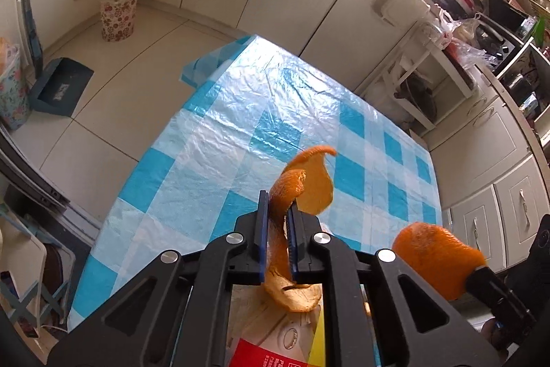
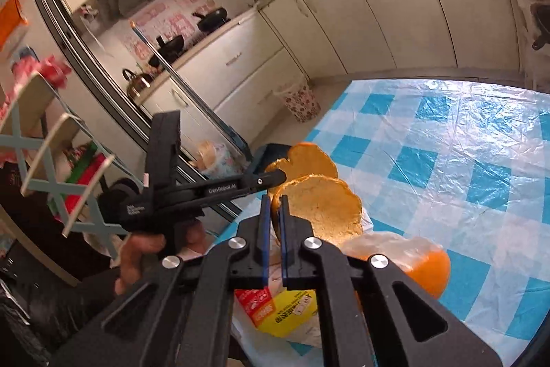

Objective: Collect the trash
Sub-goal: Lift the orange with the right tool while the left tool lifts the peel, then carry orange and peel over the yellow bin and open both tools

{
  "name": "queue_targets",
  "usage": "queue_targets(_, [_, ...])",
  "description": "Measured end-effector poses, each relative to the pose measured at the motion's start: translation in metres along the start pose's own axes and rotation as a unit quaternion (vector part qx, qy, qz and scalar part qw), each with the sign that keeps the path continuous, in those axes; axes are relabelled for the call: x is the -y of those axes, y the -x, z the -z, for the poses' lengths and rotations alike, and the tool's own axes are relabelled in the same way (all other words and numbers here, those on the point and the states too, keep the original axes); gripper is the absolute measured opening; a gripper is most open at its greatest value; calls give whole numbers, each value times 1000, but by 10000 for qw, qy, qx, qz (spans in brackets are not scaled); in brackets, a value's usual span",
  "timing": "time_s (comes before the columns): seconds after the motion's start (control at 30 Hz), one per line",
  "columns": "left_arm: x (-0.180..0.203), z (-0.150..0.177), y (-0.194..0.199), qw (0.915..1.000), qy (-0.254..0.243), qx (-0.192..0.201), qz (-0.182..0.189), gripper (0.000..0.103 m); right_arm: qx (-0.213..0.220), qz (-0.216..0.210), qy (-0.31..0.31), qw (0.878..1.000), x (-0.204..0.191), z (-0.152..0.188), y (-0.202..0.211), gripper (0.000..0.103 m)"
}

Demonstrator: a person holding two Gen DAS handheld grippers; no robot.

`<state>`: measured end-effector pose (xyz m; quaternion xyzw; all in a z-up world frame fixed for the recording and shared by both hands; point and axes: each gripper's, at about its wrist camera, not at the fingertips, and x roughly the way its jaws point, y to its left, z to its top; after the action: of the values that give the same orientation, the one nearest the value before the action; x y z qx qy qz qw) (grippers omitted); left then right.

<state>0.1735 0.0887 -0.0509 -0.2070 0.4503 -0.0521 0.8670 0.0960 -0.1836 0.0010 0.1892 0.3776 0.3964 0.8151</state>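
Observation:
In the left wrist view my left gripper (image 1: 277, 205) is shut on a curled strip of orange peel (image 1: 311, 181), held above the blue-and-white checked table cover (image 1: 240, 133). At that view's lower right, the right gripper (image 1: 476, 270) holds a rounder piece of peel (image 1: 433, 250). In the right wrist view my right gripper (image 2: 274, 205) is shut on the edge of that cupped peel (image 2: 326, 205), pith side showing. Just beyond it the left gripper (image 2: 279, 176) holds its own peel (image 2: 309, 157). A hand (image 2: 144, 250) grips the left gripper's handle.
A floral waste bin (image 1: 118, 11) (image 2: 302, 102) stands on the floor by the cabinets, with a blue dustpan (image 1: 60, 85) nearby. Under the grippers lies a red-and-yellow package (image 2: 271, 308) in clear plastic, and an orange lump (image 2: 429, 267) sits beside it. A wooden rack (image 2: 51, 160) stands at left.

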Motion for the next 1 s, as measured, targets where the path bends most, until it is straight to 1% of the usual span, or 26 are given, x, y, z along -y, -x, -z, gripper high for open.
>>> queue_targets(0.1, [2, 4, 4, 10000, -60, 23, 38, 8, 290, -203, -260, 9990, 3, 0, 20, 5])
queue_targets(0.2, [-2, 9, 6, 10000, 21, -30, 90, 7, 439, -169, -379, 9982, 4, 1, 32, 5])
queue_targets(0.27, [-6, 11, 10, 9996, 132, -41, 255, 7, 481, -101, -324, 9983, -1, 1, 39, 5])
queue_targets(0.4, [-8, 8, 30, 9964, 262, 121, 792, 7, 458, 94, -181, 9987, -2, 2, 52, 5])
queue_targets(0.5, [-7, 6, 40, 9932, 265, 181, 1116, 7, 408, 330, -136, 9985, 4, 6, 63, 5])
queue_targets(0.57, [-6, 5, 42, 9900, 285, 113, 1376, 7, 405, 457, -167, 9980, 9, 10, 73, 5])
queue_targets(0.63, [0, 7, 40, 9876, 242, 23, 1554, 7, 419, 619, -200, 9970, 16, 14, 85, 5])
queue_targets(0.8, [29, 19, 33, 9846, -96, -166, 1735, 7, 445, 1140, -387, 9917, 38, 28, 118, 5])
queue_targets(1.0, [82, 41, 27, 9776, -559, -390, 1990, 7, 422, 1874, -743, 9786, 70, 59, 167, 5])
